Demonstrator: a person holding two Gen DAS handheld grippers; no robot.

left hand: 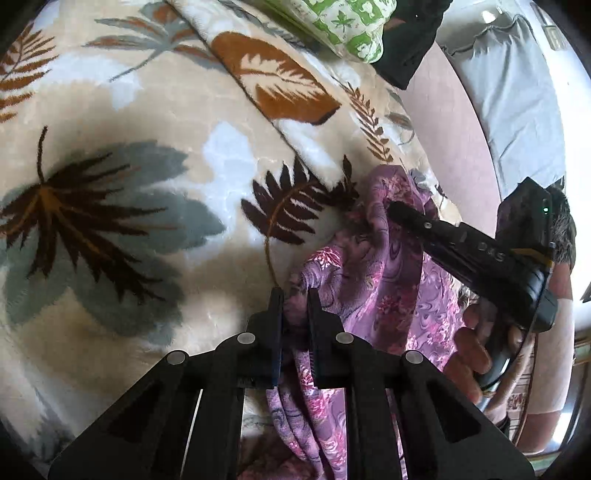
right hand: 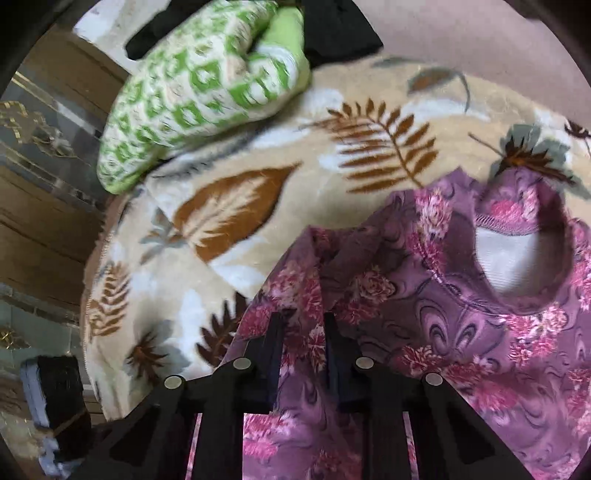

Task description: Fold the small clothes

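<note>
left tongs (left hand: 295, 295): clenched on purple floral top (right hand: 424, 295) | right tongs (right hand: 301, 319): gripping its bunched edge | top: on leaf-print blanket (left hand: 129, 110), neckline (right hand: 524, 236) toward far edge | green pillow (right hand: 192, 92) beyond

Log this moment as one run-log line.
left gripper: shut on purple floral top | right gripper: shut on purple floral top | top on leaf-print blanket, bunched, unfolded

A plush leaf-print blanket (right hand: 258, 206) is covering the bed, and it's carrying a purple floral top (right hand: 461, 332) at five o'clock, while a green-patterned pillow (right hand: 192, 92) is sitting at eleven, beside dark cloth (right hand: 340, 33).
</note>
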